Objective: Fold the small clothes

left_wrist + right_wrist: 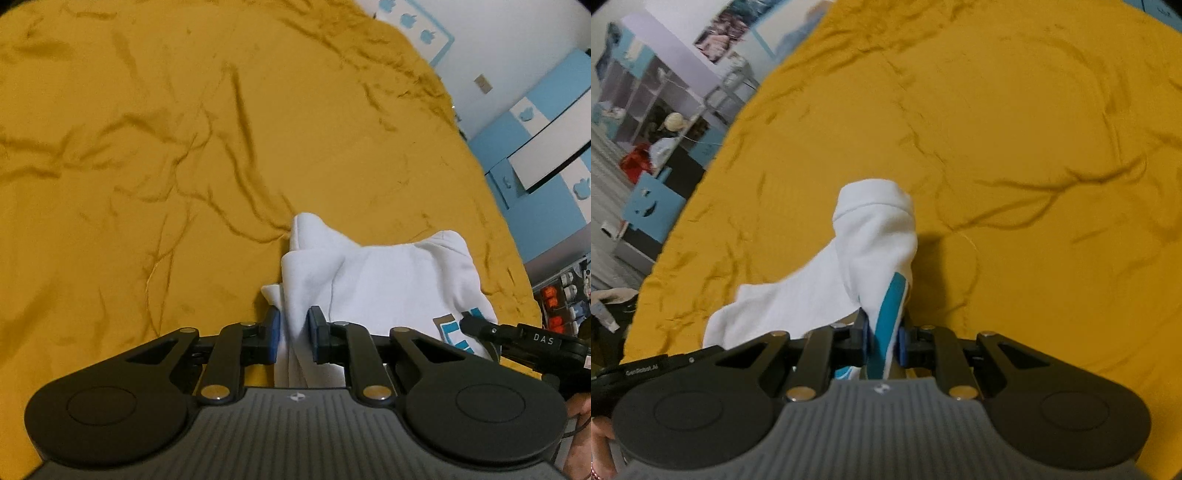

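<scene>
A small white garment [373, 280] with blue print hangs bunched above a mustard-yellow bedspread [184, 147]. My left gripper [294, 332] is shut on one white edge of it. My right gripper [884, 338] is shut on another part of the garment [875, 240], where a teal stripe runs between the blue pads. The cloth drapes between the two grippers, and a folded sleeve or corner sticks up ahead of each. The right gripper's tip also shows in the left wrist view [469, 326], at the garment's printed edge.
The wrinkled bedspread [1015, 147] fills both views. Blue and white furniture [546, 147] stands past the bed's right edge. Shelves with clutter [657, 122] and a blue cutout panel [646, 206] stand past the left edge.
</scene>
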Demonstrator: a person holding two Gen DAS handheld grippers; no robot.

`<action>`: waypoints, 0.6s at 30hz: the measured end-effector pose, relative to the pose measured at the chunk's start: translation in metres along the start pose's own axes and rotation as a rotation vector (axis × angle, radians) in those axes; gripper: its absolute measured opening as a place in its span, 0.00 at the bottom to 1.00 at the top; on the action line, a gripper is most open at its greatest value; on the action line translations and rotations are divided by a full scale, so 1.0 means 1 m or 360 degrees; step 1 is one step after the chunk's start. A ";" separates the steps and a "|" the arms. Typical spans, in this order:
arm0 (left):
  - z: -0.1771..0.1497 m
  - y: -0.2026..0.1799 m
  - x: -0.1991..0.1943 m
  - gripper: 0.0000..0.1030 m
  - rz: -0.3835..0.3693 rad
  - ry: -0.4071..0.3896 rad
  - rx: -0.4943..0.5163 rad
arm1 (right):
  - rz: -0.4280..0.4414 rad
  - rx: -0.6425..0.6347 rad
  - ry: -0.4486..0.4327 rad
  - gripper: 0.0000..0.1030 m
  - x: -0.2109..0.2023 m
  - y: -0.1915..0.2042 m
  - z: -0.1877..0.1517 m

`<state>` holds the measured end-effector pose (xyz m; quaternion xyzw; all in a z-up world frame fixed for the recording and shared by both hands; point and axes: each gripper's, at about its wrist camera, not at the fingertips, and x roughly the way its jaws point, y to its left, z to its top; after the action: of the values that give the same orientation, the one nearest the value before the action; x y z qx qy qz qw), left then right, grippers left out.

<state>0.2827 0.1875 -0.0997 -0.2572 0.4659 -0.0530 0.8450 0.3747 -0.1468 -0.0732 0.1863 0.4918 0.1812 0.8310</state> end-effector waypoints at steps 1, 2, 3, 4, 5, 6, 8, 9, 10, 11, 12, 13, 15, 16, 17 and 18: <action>-0.001 0.001 0.001 0.18 0.0003 0.0009 0.0006 | -0.0009 0.0012 0.0012 0.11 0.006 -0.003 0.001; -0.002 0.001 0.002 0.18 0.0012 0.0017 0.0023 | -0.0018 0.0019 0.0022 0.12 0.010 -0.005 0.001; -0.002 0.001 0.002 0.19 0.0020 0.0020 0.0036 | -0.0033 0.0017 0.0029 0.14 0.013 -0.005 0.000; -0.003 0.000 0.002 0.20 0.0026 0.0022 0.0044 | -0.0049 0.0012 0.0032 0.15 0.015 -0.006 0.000; -0.003 -0.001 0.000 0.21 0.0034 0.0021 0.0052 | -0.0059 0.0010 0.0032 0.16 0.015 -0.007 -0.001; -0.004 -0.001 -0.004 0.24 0.0057 0.0011 0.0050 | -0.0063 0.0011 0.0029 0.17 0.014 -0.007 -0.002; -0.003 -0.002 -0.011 0.26 0.0099 -0.0013 0.0019 | -0.0081 0.0005 0.0014 0.20 0.012 -0.006 0.001; -0.003 -0.003 -0.015 0.26 0.0110 -0.0025 0.0020 | -0.0091 0.0003 0.0002 0.20 0.009 -0.004 0.004; -0.004 -0.005 -0.021 0.26 0.0132 -0.0040 0.0036 | -0.0104 0.0005 -0.0020 0.20 0.004 -0.004 0.005; -0.004 -0.007 -0.027 0.26 0.0177 -0.0063 0.0062 | -0.0118 0.0003 -0.0040 0.20 -0.002 -0.003 0.006; -0.005 -0.009 -0.035 0.24 0.0224 -0.0086 0.0084 | -0.0144 -0.0008 -0.0067 0.20 -0.008 -0.003 0.006; -0.005 -0.012 -0.042 0.24 0.0269 -0.0109 0.0105 | -0.0180 -0.0028 -0.0097 0.20 -0.016 -0.002 0.006; -0.005 -0.016 -0.057 0.24 0.0306 -0.0159 0.0119 | -0.0250 -0.0071 -0.0155 0.21 -0.034 -0.001 0.005; -0.005 -0.020 -0.066 0.24 0.0296 -0.0182 0.0127 | -0.0262 -0.0090 -0.0178 0.21 -0.044 -0.001 0.004; -0.007 -0.025 -0.076 0.24 0.0267 -0.0199 0.0146 | -0.0243 -0.0093 -0.0189 0.21 -0.054 -0.001 0.002; -0.009 -0.032 -0.084 0.24 0.0232 -0.0210 0.0170 | -0.0204 -0.0087 -0.0195 0.21 -0.065 -0.001 0.000</action>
<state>0.2332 0.1844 -0.0244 -0.1800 0.4232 0.0007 0.8880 0.3458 -0.1788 -0.0247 0.1423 0.4459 0.1292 0.8742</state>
